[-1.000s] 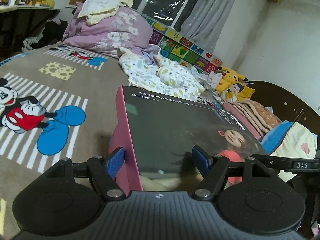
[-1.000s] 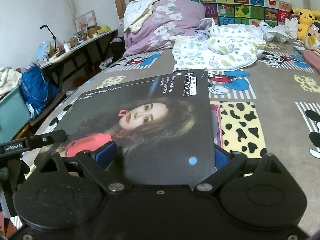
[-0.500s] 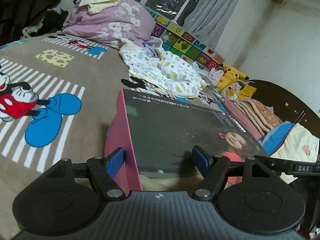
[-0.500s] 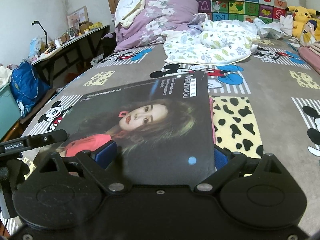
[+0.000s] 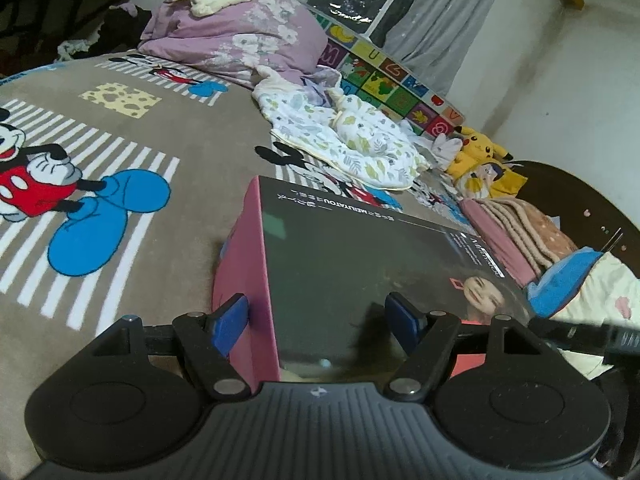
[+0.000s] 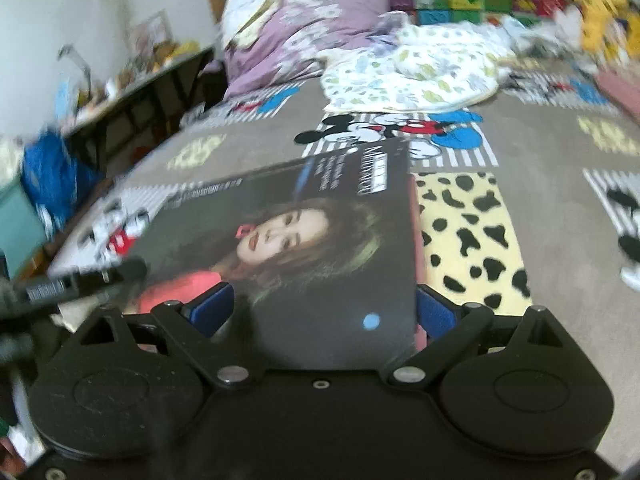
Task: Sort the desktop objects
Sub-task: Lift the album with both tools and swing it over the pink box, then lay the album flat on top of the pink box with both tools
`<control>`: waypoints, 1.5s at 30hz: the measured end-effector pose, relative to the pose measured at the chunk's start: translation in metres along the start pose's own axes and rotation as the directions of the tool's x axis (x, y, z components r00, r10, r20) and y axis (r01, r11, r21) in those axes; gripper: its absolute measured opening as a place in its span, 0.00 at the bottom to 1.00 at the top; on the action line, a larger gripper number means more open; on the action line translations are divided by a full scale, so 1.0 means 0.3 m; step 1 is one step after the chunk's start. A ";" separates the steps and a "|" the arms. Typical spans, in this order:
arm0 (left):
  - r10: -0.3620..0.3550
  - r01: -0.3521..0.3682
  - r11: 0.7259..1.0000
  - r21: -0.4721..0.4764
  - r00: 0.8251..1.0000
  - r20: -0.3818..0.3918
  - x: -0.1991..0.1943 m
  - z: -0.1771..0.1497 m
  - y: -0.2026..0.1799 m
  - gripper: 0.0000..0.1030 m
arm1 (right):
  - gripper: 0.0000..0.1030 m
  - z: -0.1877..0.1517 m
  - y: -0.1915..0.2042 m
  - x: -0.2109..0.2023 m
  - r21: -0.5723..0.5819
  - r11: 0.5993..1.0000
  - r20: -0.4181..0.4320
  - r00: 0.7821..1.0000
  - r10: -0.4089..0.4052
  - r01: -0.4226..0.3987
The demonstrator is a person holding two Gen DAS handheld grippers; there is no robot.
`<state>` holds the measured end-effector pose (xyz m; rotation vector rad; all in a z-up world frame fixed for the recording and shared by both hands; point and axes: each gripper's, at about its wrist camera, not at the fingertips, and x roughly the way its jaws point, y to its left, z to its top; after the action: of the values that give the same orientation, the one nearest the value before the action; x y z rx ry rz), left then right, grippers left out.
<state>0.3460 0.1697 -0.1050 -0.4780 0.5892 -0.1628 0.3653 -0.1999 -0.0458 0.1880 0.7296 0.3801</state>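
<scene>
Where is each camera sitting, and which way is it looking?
Left wrist: sits on the left gripper, looking along its blue fingers across the box toward the yellow plush toy; only gripper parts show.
Right wrist: sits on the right gripper, looking over the box toward the purple bedding and desk; gripper parts only, picture blurred.
Shared: both see the box, each gripper on a different corner, and the cartoon blanket.

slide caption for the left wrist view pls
Left tongs grip a flat pink box with a dark portrait lid over a cartoon-mouse bedspread.
</scene>
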 end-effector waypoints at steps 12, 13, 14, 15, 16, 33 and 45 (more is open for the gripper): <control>0.036 -0.036 0.999 0.010 0.999 0.038 -0.047 -0.041 -0.042 0.73 | 0.94 -0.041 -0.191 0.002 0.314 0.946 -0.003 0.996 0.087 -0.082; 0.043 -0.043 0.999 0.014 0.998 0.036 -0.041 -0.039 -0.049 0.74 | 0.94 -0.049 -0.198 0.012 0.336 0.936 -0.017 0.993 0.114 -0.101; 0.045 -0.046 0.999 0.020 0.999 0.030 -0.036 -0.033 -0.056 0.76 | 0.94 -0.055 -0.199 0.020 0.350 0.929 -0.028 0.990 0.138 -0.119; 0.048 -0.049 0.998 0.028 0.998 0.027 -0.032 -0.028 -0.062 0.76 | 0.94 -0.061 -0.196 0.027 0.361 0.922 -0.037 0.986 0.162 -0.137; 0.050 -0.051 0.998 0.035 0.998 0.022 -0.029 -0.025 -0.067 0.76 | 0.94 -0.066 -0.191 0.033 0.372 0.915 -0.045 0.982 0.186 -0.156; 0.050 -0.050 0.998 0.027 0.999 -0.007 -0.007 -0.037 -0.059 0.79 | 0.95 -0.095 -0.201 0.074 0.419 0.885 -0.101 0.958 0.268 -0.203; 0.134 -0.178 0.910 0.374 0.981 0.139 -0.030 -0.073 -0.250 0.79 | 0.93 -0.050 -0.146 0.010 0.131 0.988 -0.002 0.997 -0.080 0.079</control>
<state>0.3251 0.0979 -0.0807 -0.0546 0.4688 -0.0950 0.3689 -0.2383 -0.0717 0.2828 0.7567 0.2560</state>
